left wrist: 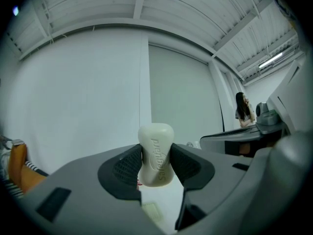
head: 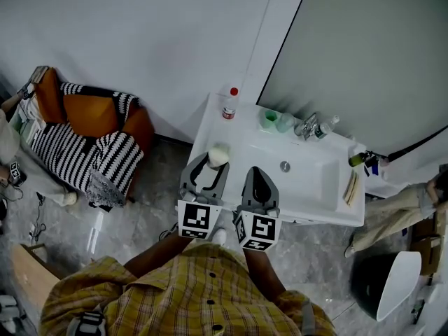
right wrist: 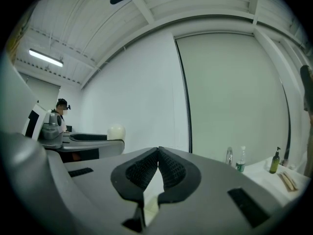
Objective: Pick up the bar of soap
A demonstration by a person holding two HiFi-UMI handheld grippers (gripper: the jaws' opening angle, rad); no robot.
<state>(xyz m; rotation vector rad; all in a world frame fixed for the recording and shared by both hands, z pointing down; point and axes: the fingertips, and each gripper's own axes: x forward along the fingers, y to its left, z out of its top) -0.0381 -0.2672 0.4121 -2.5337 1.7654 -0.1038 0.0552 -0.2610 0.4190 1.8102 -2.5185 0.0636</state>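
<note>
A cream bar of soap (left wrist: pixel 156 153) with embossed lettering stands on end between the black ribbed pads of my left gripper (left wrist: pixel 156 163), which is shut on it. In the head view the soap (head: pixel 218 155) is held above the left part of the white washbasin (head: pixel 245 152), at the tip of the left gripper (head: pixel 214 164). My right gripper (head: pixel 257 180) hovers beside it over the basin's front edge. Its pads (right wrist: pixel 168 169) meet with nothing between them, so the right gripper (right wrist: pixel 158 165) is shut. The soap (right wrist: pixel 116 132) also shows far left in the right gripper view.
On the basin stand a red-capped bottle (head: pixel 229 103), two green cups (head: pixel 276 120), a chrome tap (head: pixel 309 126), a dark dispenser bottle (head: pixel 360 159) and a wooden comb (head: pixel 351 187). A striped and orange sofa (head: pixel 87 135) lies left. A person's legs (head: pixel 392 212) are at right.
</note>
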